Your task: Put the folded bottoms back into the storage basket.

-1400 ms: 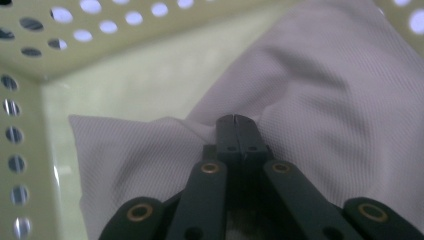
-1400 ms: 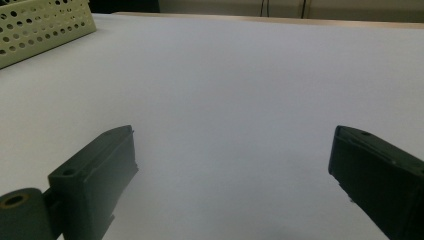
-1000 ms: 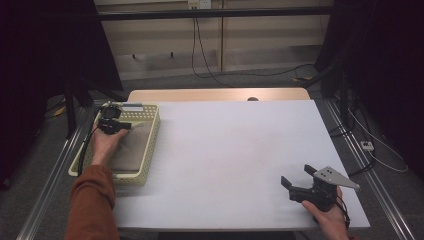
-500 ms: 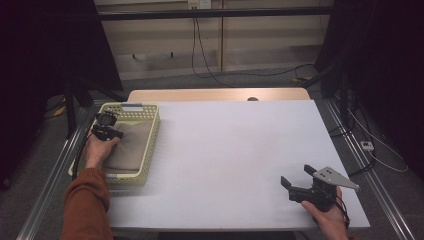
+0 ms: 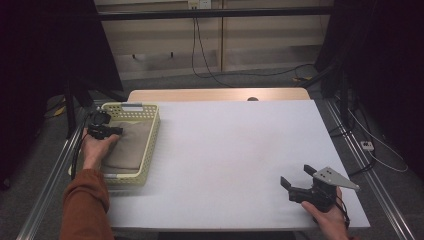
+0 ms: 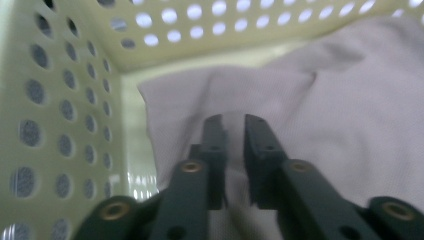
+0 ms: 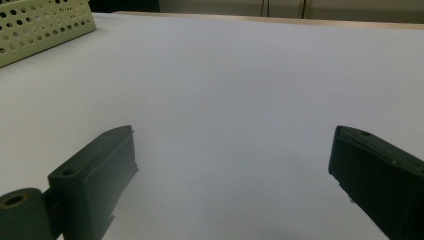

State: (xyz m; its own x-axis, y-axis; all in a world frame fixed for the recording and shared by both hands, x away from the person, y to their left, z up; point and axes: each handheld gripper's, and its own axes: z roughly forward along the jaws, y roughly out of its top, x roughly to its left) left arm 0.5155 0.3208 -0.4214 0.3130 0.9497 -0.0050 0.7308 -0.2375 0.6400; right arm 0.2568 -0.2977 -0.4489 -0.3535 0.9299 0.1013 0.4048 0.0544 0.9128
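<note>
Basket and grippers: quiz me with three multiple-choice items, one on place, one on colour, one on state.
1. Where does the basket sit?
A. left part of the table
B. centre
C. right edge
2. What colour is the basket?
A. blue
B. pale yellow
C. red
3. How do the right gripper jaws stand?
A. closed on the cloth
B. clamped on the basket
C. wide apart, nothing between

Key: 1 A, the high view shows it at the white table's left; 2 B, its perforated walls are pale yellow; 3 C, bare table shows between them.
</note>
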